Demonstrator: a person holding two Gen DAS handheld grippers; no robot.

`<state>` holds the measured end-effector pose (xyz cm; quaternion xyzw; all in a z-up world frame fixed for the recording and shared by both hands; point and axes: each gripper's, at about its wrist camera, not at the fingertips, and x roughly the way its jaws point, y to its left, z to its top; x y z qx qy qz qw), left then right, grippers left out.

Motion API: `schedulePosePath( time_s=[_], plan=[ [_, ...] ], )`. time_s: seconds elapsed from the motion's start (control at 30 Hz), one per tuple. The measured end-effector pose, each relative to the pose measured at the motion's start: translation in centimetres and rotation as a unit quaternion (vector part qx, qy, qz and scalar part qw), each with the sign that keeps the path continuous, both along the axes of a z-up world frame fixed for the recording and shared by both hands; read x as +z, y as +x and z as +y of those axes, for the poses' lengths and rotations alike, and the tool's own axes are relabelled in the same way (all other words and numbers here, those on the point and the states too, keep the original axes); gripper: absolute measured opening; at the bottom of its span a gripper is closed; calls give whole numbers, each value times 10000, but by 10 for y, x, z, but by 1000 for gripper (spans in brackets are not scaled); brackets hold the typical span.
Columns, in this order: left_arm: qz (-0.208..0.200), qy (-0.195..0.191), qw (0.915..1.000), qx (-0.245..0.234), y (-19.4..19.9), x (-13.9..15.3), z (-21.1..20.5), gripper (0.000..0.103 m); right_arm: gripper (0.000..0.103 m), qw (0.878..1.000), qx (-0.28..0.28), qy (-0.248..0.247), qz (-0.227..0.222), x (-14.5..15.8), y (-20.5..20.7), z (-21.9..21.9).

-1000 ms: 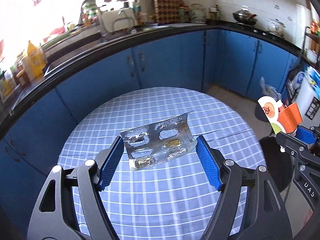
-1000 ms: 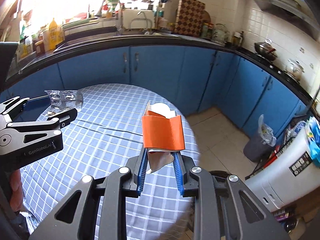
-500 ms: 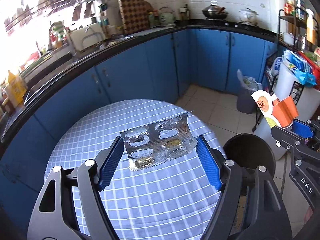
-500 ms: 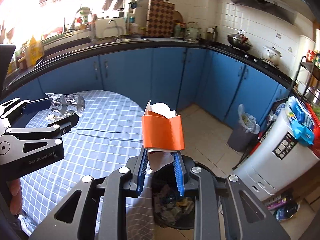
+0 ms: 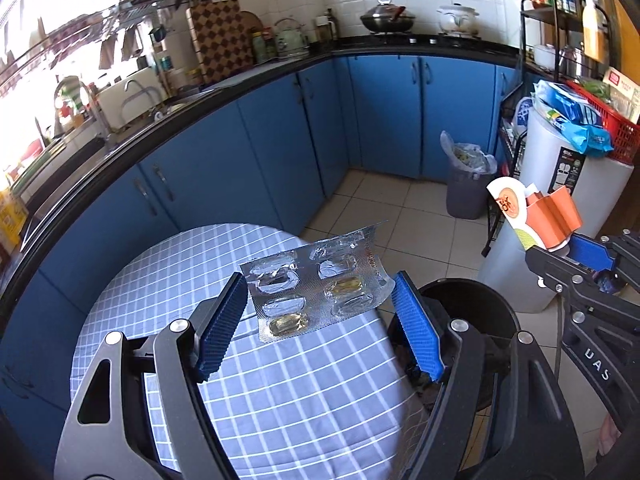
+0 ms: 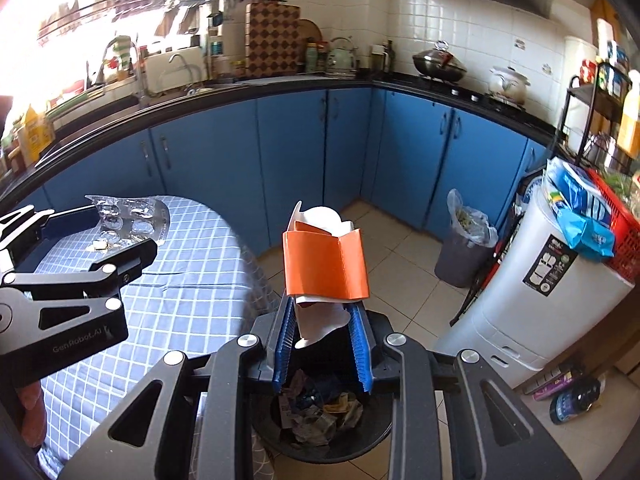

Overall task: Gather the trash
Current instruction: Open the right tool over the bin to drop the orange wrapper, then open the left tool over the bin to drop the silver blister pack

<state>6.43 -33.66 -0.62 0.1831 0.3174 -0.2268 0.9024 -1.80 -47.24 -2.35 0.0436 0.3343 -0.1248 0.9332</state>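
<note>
Right wrist: right hand-held gripper (image 6: 323, 344), jaws opening, around creased orange-white carton (image 6: 325, 264).

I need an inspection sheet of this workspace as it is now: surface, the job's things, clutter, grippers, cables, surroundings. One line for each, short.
Surface: round table under a blue checked cloth; no loose item seen on it.
Job's things: blister pack, some pockets with capsules; orange and white carton; black trash bin on the floor beside the table, part filled with paper waste.
Clutter: bottle lying on the floor.
Grippers: left gripper holds the blister pack by its two edges, over the table edge; right gripper is above the bin, jaws opening, carton between them.
Cables: nothing seen.
Surroundings: blue cabinets, grey lined bin, white appliance.
</note>
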Motion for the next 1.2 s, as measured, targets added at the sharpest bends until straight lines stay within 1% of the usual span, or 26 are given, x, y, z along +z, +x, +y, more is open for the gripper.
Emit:
schedulePosePath(
  time_s=[0.07,0.17,0.2,0.23,0.27,0.3,0.6,0.8,0.93,1.0,1.03,1.07,1.1,1.2],
  plan=[
    [1,22,10000,-39,1,-1,-9,74,36,9999,-116,50,16,-4,3,-9],
    [9,52,9999,-98,3,-3,-21,74,38,9997,-221,77,36,-8,7,-20],
    [12,63,9999,-113,5,-3,-24,74,51,9995,-296,46,50,-9,7,-24],
    [19,69,9999,-125,6,-4,-27,74,60,9993,-369,7,43,-10,7,-26],
    [29,76,9999,-145,7,-4,-30,74,74,9990,-434,-45,16,-11,6,-28],
    [35,82,9998,-164,8,-5,-34,74,77,9987,-497,-107,-36,-11,4,-31],
    [95,147,9988,-451,3,-11,-71,75,77,9947,-984,-300,42,-20,-10,-62],
    [36,70,9978,-652,0,-3,-93,78,77,9930,-1161,-230,52,-22,-20,-79],
    [114,31,9976,-684,2,-2,-105,80,77,9918,-1264,-197,48,-25,-24,-88],
    [218,31,9974,-693,3,-4,-109,83,77,9913,-1298,-182,67,-27,-24,-91],
    [282,31,9971,-704,4,-6,-109,87,77,9911,-1314,-173,80,-28,-24,-93],
    [350,25,9968,-715,5,-8,-109,97,77,9910,-1323,-162,94,-29,-24,-94],
    [378,-4,9967,-721,5,-10,-108,100,77,9909,-1331,-151,108,-30,-24,-95],
    [432,7,9960,-786,5,-15,-106,100,77,9908,-1340,-131,125,-31,-23,-96]
  ],
)
